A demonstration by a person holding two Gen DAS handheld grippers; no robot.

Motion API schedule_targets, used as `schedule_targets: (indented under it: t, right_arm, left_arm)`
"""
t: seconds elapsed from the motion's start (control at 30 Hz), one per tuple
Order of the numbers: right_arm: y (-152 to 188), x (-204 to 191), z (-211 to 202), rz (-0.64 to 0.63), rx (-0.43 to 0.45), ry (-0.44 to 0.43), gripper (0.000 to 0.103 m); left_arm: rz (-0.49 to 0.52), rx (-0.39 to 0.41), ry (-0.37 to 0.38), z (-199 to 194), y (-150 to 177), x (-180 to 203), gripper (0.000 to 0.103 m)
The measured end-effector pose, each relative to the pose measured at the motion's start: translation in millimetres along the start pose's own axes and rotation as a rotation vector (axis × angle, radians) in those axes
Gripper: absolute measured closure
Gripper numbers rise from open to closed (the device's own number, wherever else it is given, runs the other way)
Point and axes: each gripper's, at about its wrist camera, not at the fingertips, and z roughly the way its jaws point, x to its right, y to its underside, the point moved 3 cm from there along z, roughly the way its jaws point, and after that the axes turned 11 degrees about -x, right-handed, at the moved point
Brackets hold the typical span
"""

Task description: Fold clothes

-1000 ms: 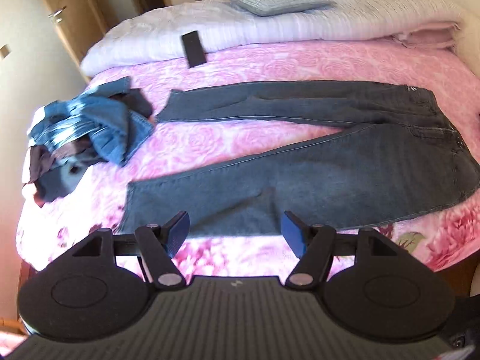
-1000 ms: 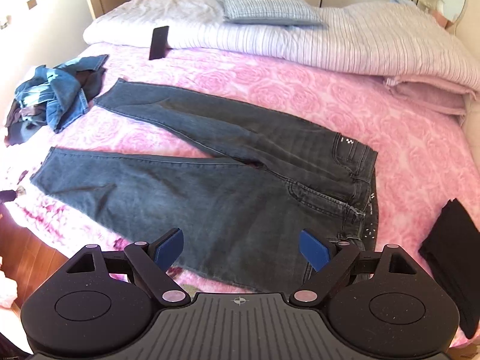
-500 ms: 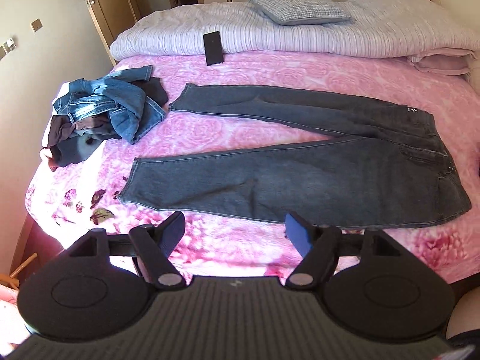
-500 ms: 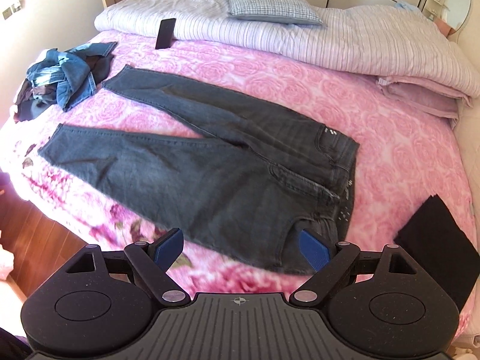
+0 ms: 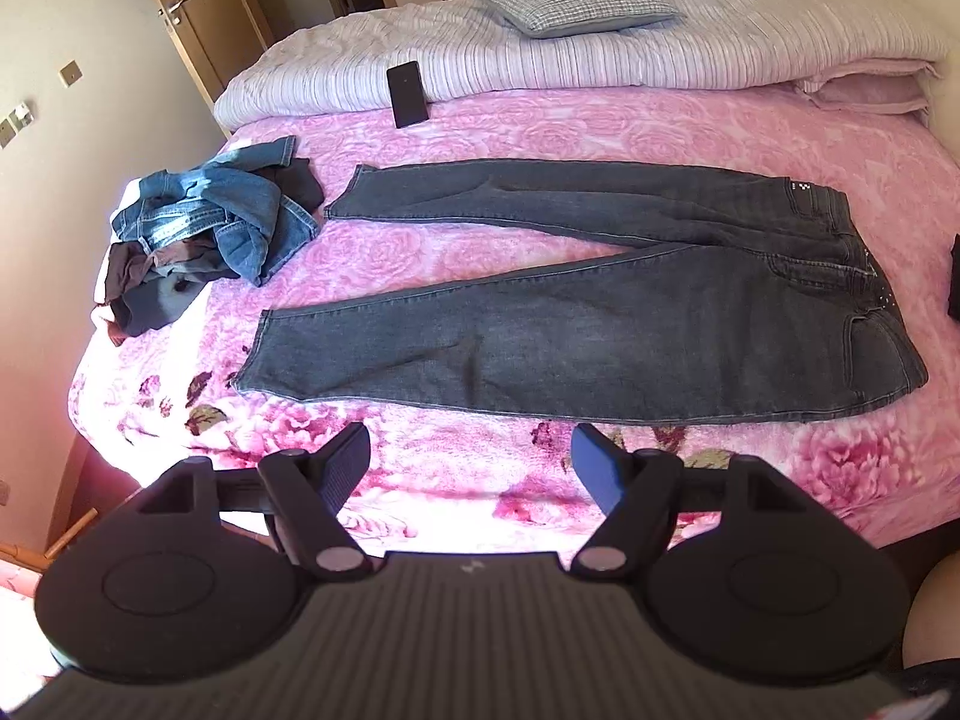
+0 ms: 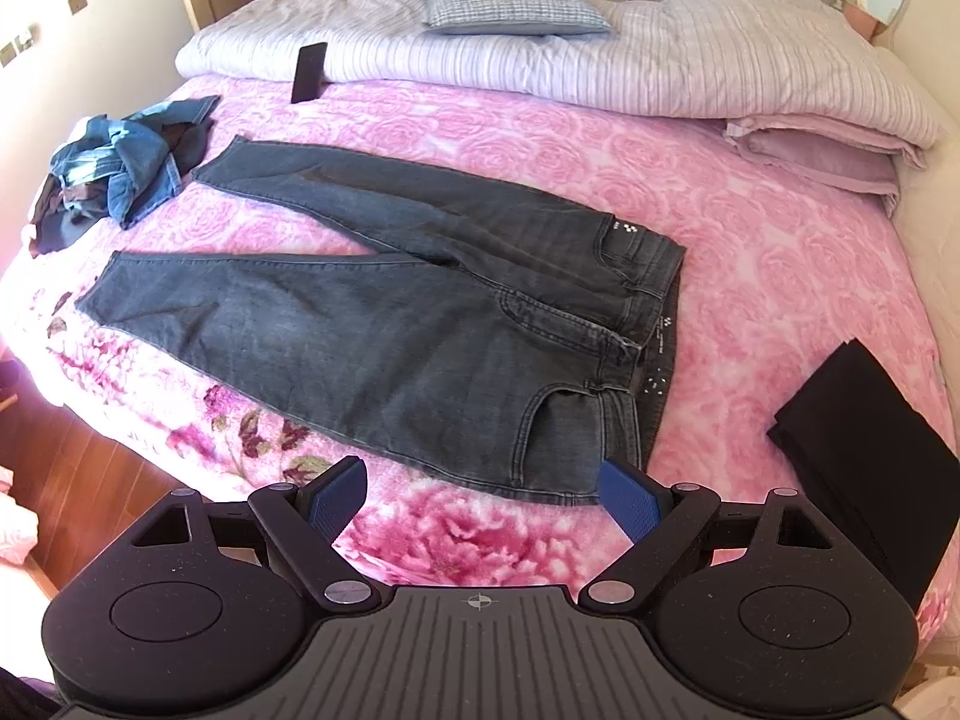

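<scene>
Dark grey jeans point(image 5: 600, 330) point(image 6: 420, 336) lie spread flat on the pink floral bedspread point(image 5: 540, 126), legs to the left in a V, waistband to the right. My left gripper point(image 5: 470, 459) hangs open above the bed's near edge, short of the nearer leg, nothing between its fingers. My right gripper point(image 6: 483, 492) is open too, hovering just in front of the jeans' hip and waistband corner, apart from the cloth.
A heap of blue denim and dark clothes point(image 5: 204, 234) point(image 6: 114, 174) sits at the bed's left side. A folded black garment point(image 6: 864, 450) lies at the right. A black phone point(image 5: 408, 93) leans on the striped duvet point(image 5: 600, 54), with a checked pillow point(image 6: 510, 3) behind. Wooden floor point(image 6: 66, 468) at left.
Both grippers have drawn back from the jeans, so more of the bed shows. The left view now takes in the door and wall. The jeans lie unmoved.
</scene>
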Motion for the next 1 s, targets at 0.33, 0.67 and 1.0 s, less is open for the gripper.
schedule_targets:
  t: [0.33,0.67,1.0]
  right_arm:
    - [9,11,-4,0.045,0.002,-0.001,0.015]
    - [9,3,0,0.040,-0.009,-0.002,0.015]
    - [0,-15,13,0.025,-0.026,0.001,0.015]
  left_arm:
    - [0.056,0.027,0.004,-4,-10,10,0.033]
    - [0.042,0.010,-0.003,0,-1,2,0.033]
    - [0.010,-0.023,-0.008,12,9,-19,0.033]
